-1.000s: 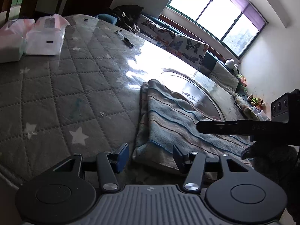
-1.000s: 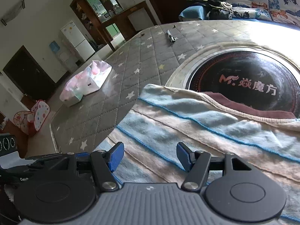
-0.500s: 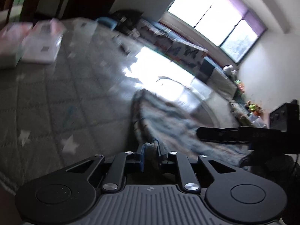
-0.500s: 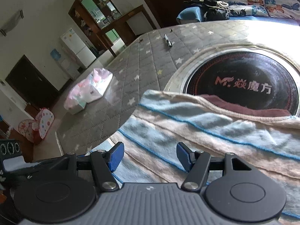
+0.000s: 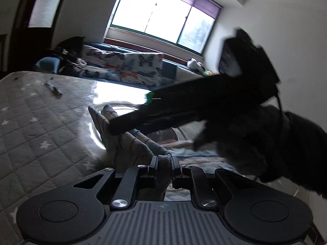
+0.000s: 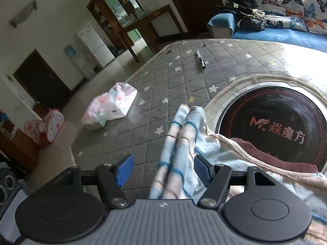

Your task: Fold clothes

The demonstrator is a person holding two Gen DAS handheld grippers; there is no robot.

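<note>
Pinching one striped cloth point(image 5: 130, 143), the left tongs point(image 5: 163, 164) are clamped on its raised edge, while the right tongs point(image 6: 163, 169) stand spread wide with a fold of the same cloth point(image 6: 179, 149) between the two blue pads point(image 6: 123, 170), not squeezed. It trails onto the table point(image 6: 163, 77) beside one round black hob point(image 6: 276, 122). Further off lie one pen point(image 6: 200, 58) and two pale packets point(image 6: 111, 106).
</note>
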